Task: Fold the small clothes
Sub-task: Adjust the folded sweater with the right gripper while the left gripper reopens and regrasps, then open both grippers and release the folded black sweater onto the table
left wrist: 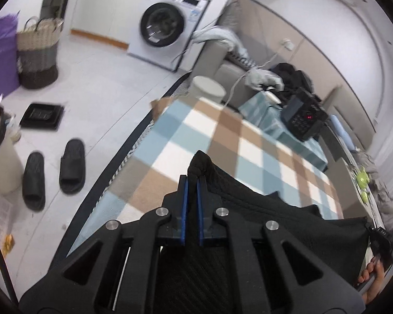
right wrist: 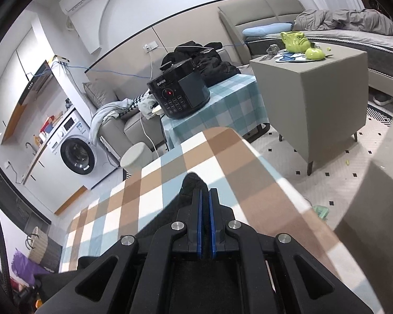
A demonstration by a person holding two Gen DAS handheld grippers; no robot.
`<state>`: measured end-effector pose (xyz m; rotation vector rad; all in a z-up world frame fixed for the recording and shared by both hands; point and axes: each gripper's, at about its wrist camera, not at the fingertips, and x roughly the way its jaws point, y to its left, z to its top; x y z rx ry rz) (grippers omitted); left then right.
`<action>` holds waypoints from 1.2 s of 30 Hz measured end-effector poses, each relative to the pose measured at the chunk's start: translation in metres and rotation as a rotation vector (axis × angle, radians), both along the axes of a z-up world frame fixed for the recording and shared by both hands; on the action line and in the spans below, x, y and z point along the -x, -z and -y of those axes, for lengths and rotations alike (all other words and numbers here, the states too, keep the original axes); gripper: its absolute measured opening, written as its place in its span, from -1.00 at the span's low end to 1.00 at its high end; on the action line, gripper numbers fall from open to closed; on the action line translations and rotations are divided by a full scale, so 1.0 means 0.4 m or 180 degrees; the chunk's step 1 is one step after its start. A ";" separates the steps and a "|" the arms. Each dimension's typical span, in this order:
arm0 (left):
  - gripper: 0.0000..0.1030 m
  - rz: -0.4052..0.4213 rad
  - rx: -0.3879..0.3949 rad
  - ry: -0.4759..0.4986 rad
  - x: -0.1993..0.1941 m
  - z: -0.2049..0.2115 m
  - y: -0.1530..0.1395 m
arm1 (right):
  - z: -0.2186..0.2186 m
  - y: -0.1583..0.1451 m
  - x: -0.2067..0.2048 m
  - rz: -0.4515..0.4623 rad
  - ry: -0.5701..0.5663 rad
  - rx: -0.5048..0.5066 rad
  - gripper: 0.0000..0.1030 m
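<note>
A small black knit garment (left wrist: 262,204) is held stretched above the checked tablecloth (left wrist: 196,130). My left gripper (left wrist: 192,180) is shut on one corner of it; a bunched tip pokes out past the fingers. My right gripper (right wrist: 206,192) is shut on another corner of the black garment (right wrist: 192,183), which hangs down to the left under the gripper. In the left wrist view the other gripper's hand (left wrist: 374,274) shows at the far right edge of the cloth.
A checked tablecloth (right wrist: 149,193) covers the table below. A black pressure cooker (right wrist: 179,95) stands on a second checked table. A grey cube stool (right wrist: 311,96) holds green ceramics. A white round stool (right wrist: 135,158), washing machine (left wrist: 165,28), slippers (left wrist: 52,172) and woven basket (left wrist: 36,52) are around.
</note>
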<state>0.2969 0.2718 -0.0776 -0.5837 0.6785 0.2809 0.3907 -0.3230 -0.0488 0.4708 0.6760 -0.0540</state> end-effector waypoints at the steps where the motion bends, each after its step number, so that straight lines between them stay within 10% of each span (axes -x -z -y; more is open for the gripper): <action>1: -0.91 -0.0134 0.0033 -0.0026 -0.003 -0.008 0.016 | -0.009 0.011 -0.022 -0.0076 0.0023 0.0040 -0.91; 9: 0.04 -0.0319 0.0009 -0.0035 0.104 0.000 0.034 | -0.013 0.042 0.025 -0.0488 -0.0214 -0.0047 -0.35; 19: 0.10 -0.0579 0.0013 0.0145 0.357 0.101 0.041 | 0.055 0.032 0.287 -0.0784 -0.0629 -0.0315 0.09; 36: 0.10 -0.0682 0.0077 0.0260 0.597 0.288 0.107 | 0.101 0.126 0.588 -0.0836 -0.0936 -0.0546 0.08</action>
